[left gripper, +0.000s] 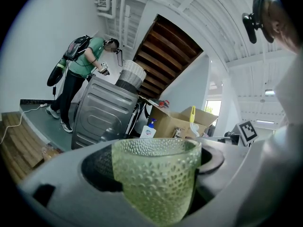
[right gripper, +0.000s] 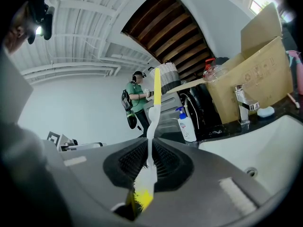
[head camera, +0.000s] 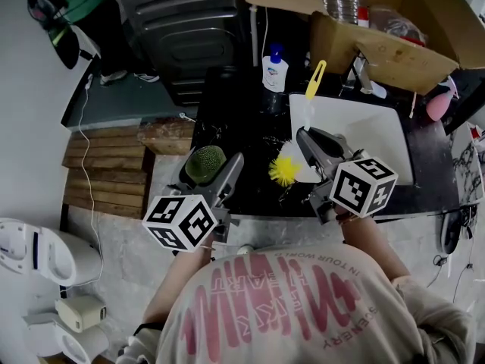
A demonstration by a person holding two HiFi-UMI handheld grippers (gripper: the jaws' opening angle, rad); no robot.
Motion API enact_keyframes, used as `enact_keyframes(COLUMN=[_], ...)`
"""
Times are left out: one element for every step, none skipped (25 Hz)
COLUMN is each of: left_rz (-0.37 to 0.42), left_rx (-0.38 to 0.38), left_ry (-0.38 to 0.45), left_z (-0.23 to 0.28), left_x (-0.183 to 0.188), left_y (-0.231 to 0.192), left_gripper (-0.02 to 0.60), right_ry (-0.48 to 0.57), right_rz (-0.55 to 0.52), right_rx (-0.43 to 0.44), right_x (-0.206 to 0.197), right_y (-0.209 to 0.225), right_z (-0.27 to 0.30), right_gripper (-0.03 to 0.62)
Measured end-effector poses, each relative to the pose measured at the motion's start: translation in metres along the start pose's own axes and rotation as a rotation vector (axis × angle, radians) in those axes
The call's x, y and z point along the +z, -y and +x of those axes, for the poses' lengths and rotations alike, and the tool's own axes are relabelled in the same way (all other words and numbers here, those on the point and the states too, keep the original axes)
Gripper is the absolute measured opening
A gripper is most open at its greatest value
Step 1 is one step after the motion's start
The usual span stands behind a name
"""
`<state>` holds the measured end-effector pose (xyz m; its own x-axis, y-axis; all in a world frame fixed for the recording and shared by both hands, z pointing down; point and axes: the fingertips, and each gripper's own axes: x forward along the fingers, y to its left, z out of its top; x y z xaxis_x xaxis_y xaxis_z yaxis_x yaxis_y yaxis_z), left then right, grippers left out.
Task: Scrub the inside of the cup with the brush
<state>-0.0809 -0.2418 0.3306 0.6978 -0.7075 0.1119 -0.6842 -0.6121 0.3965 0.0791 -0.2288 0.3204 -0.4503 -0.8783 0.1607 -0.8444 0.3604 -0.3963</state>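
The left hand-held gripper (head camera: 209, 174) is closed around a green glass cup (head camera: 204, 164). In the left gripper view the cup (left gripper: 156, 183) stands upright between the two jaws, its pebbled wall pressed against the pads on both sides and its open rim facing up.

The right hand-held gripper (head camera: 307, 136) is clamped narrowly on a brush (head camera: 312, 82). In the right gripper view the jaws pinch the brush (right gripper: 150, 126) at its thin white neck. The yellow end of the handle rises ahead of the jaws, and the yellow bristle head (right gripper: 141, 198) sits behind them, close to the gripper body.

From the head view the bristle head (head camera: 286, 171) juts out on the side of the right hand-held gripper that faces the left one. It is near the cup but apart from it, and outside its rim.

Both hand-held grippers are held above the near edge of a dark worktop (head camera: 242, 131). A white sink (head camera: 383, 139) lies beneath and beyond the right one. Farther ahead of its jaws stand a white soap bottle with a blue pump (head camera: 274, 68), a faucet (head camera: 364, 74) and an open cardboard box (head camera: 394, 51). Well beyond the left hand-held gripper's jaws are a grey appliance (left gripper: 102, 115) and a person in a green top (left gripper: 85, 63).
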Motion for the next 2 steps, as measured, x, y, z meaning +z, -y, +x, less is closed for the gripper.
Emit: enact_keyframes(left_rz=[-0.001,-0.002], left_rx=[0.002,0.005], left_ry=[0.000,0.001], left_z=[-0.0003,-0.0005], left_x=[-0.0002,-0.0005], left_y=[-0.0010,-0.0021], left_gripper=[0.408,0.408], right_ry=[0.000,-0.001], right_rz=[0.000,0.000], right_rx=[0.000,0.000], right_x=[-0.0003,-0.0006], right_y=[0.0001,0.0003], right_z=[0.0005,0.0010], right_gripper=[0.041,0.041])
